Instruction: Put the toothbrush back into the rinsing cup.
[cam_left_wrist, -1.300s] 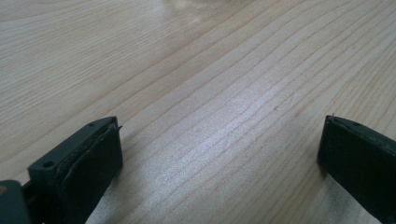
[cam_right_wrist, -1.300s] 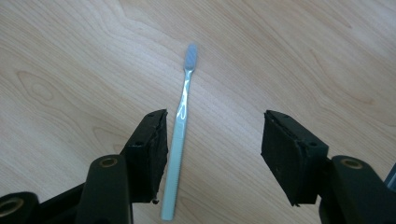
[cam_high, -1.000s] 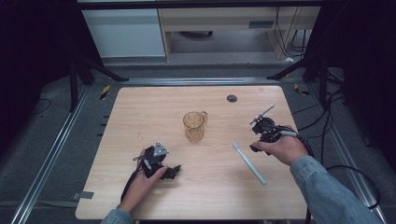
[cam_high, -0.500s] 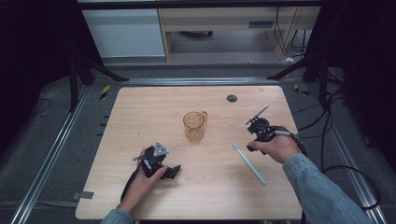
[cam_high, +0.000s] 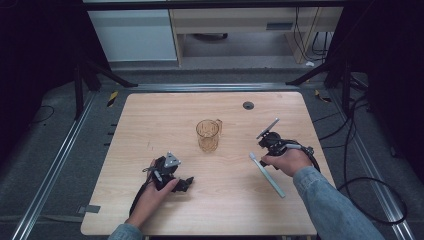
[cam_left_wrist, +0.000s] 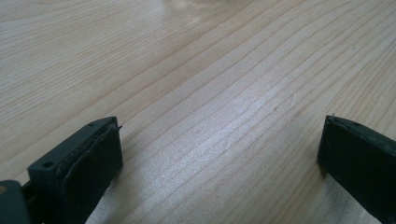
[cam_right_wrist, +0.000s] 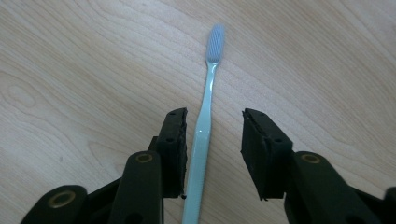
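Observation:
A pale blue toothbrush (cam_high: 268, 175) lies flat on the wooden table (cam_high: 150, 125), right of a clear amber cup (cam_high: 208, 135) with a handle. My right gripper (cam_high: 261, 161) hangs low over the brush's near-cup end. In the right gripper view the toothbrush handle (cam_right_wrist: 208, 107) runs between the jaws, close to the left pad (cam_right_wrist: 176, 140) and with a gap to the right one. My right gripper (cam_right_wrist: 215, 119) is open; its jaws have just been closing around the handle. My left gripper (cam_high: 186, 184) rests on the table at front left, open (cam_left_wrist: 219, 149) over bare wood.
A small black round grommet (cam_high: 248, 105) sits in the table's far edge. Metal rails and black stand legs flank the table; cables trail on the floor at right. A white cabinet and a shelf stand behind.
My right hand has moved left and down, closer to the toothbrush. The left hand and its gripper have stayed put.

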